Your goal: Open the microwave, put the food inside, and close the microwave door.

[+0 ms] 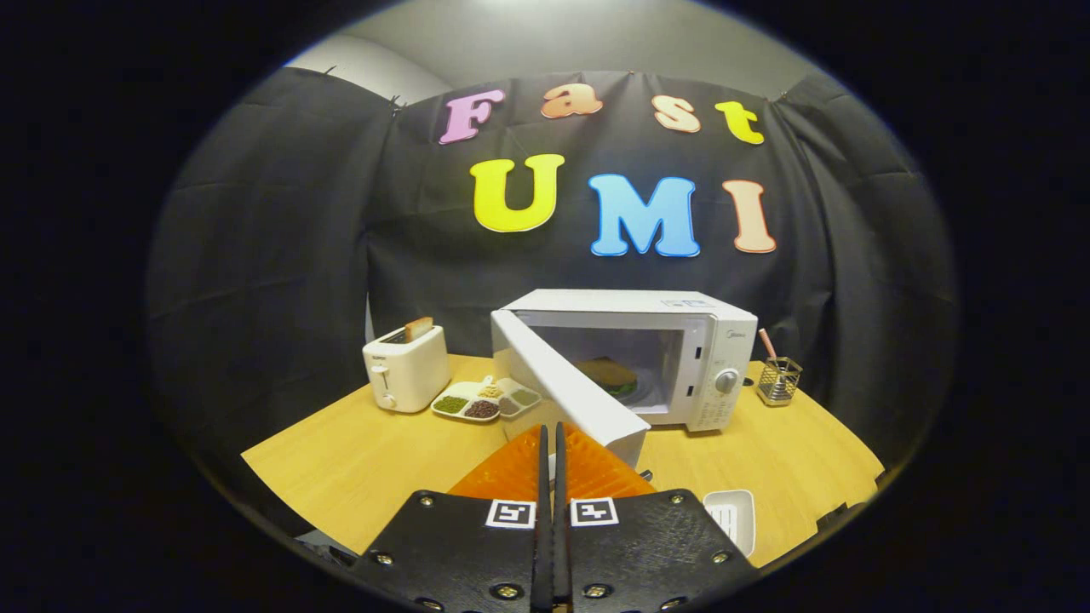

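Gripper view: closed claw (551,443) nears open microwave door (569,387) edge.

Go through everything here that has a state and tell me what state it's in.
Microwave door: swung open.
Food: inside the microwave.
Toaster: toast sticking up from its slot.
Divided dish: compartments filled.
Wire cup: upright, holding a pink stick.
Fingers: closed together, empty, just short of the door.
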The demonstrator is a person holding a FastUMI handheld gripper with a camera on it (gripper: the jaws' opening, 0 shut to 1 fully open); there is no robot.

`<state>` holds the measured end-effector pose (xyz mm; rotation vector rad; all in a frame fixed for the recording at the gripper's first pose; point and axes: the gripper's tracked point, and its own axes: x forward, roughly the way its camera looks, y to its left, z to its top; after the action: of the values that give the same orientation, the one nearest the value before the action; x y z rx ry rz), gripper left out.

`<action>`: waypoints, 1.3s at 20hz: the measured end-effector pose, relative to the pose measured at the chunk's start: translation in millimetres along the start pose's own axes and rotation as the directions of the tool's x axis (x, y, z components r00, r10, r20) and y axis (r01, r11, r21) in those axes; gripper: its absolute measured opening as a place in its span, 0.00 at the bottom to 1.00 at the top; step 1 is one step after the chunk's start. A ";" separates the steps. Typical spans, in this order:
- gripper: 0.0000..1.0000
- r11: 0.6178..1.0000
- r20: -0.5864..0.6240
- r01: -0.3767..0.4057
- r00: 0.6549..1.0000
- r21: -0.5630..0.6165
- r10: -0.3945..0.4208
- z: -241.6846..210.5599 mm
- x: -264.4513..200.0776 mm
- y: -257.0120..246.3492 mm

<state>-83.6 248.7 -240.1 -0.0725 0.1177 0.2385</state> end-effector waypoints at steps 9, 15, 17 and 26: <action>0.01 0.995 -0.032 0.084 0.996 0.049 -0.083 10.1 32.2 -63.9; 0.01 0.988 -0.006 0.137 0.991 0.070 -0.137 25.2 59.1 -109.2; 0.01 0.986 -0.001 0.149 0.989 0.068 -0.149 27.0 68.2 -123.2; 0.01 0.986 0.021 0.157 0.987 0.059 -0.158 35.4 111.2 -156.1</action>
<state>64.9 126.2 -209.9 -0.0212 0.0932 0.0779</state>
